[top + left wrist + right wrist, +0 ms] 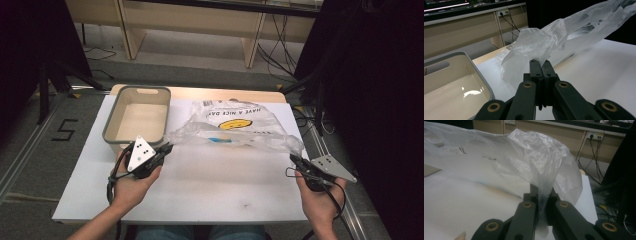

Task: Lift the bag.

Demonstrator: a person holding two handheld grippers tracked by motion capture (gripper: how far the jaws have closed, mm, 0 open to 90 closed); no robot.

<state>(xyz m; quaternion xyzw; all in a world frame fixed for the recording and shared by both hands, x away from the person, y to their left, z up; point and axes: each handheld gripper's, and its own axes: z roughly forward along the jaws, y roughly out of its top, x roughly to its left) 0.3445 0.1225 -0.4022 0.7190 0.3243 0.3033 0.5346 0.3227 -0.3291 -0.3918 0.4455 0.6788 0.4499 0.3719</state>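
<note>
I have the bag stretched across the white table, right of the bin. It is thin, crinkled, see-through plastic with a yellow smiley print. My left gripper is clamped on its left edge, my right gripper on a twisted handle. The bin is smooth, beige and grey-rimmed.

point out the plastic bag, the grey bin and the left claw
plastic bag (235, 125): high view, on its yellow smiley print
grey bin (111, 134): high view, on its near left rim
left claw (167, 148): high view, at its tips, shut on the bag's corner
</note>
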